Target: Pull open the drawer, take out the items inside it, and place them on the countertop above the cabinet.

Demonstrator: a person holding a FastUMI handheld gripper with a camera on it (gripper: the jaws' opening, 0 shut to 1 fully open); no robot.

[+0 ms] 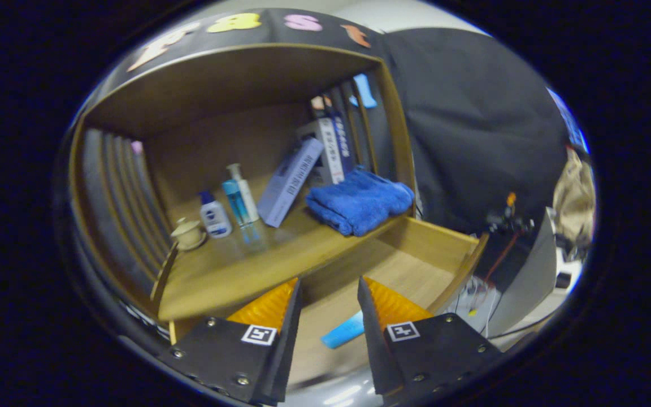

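Observation:
The wooden drawer (427,243) stands pulled open below the countertop (235,265) of the cabinet. A light blue flat item (342,333) lies on the drawer's floor, seen in the gap between my fingers and close to the right one. My gripper (330,294) hovers above the drawer, open, with nothing held. A folded blue towel (359,202) rests on the countertop at its right end, just above the drawer.
On the countertop stand a small cream cup (188,233), a white bottle with a blue cap (214,215), a blue pump bottle (239,199) and a leaning box (290,181), with more boxes (331,141) behind. Black cloth hangs to the right, with cables and a grey panel (523,277).

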